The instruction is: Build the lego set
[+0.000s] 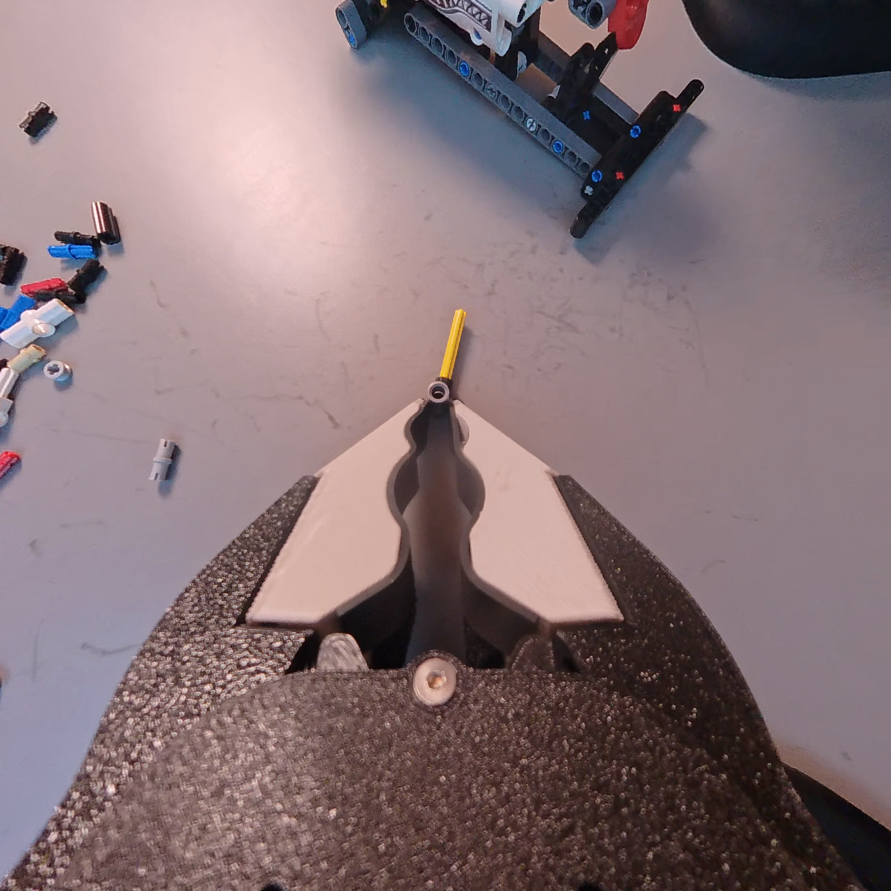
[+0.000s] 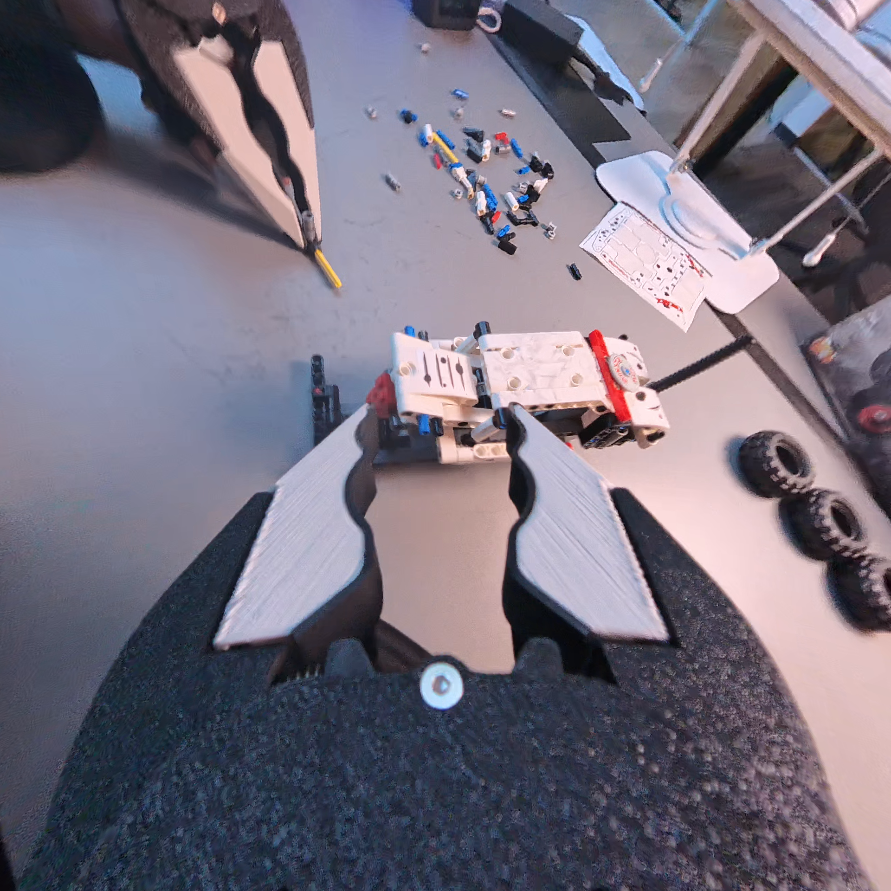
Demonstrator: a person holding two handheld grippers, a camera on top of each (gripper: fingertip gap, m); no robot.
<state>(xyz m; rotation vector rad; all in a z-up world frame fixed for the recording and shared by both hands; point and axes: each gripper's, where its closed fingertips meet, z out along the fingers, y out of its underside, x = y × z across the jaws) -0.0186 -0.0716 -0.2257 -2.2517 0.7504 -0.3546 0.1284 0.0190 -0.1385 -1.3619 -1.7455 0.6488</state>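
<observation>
Your left gripper [image 1: 439, 402] pinches a yellow rod [image 1: 453, 343] above the table [image 1: 289, 193], while your right gripper [image 2: 436, 424] gapes near the toy car [image 2: 525, 381].

Grey table [image 2: 144, 385] carries loose lego pieces [image 2: 482, 178], tyres [image 2: 819, 520], model [image 2: 525, 385].

A grey, scuffed bench [image 2: 144, 385] carries everything. At its far right edge stands a white lamp base [image 2: 684, 217], a thin metal arm rising from it. Far back lie a black box [image 2: 540, 29] and a dark flat panel [image 2: 578, 111] beside it.
</observation>
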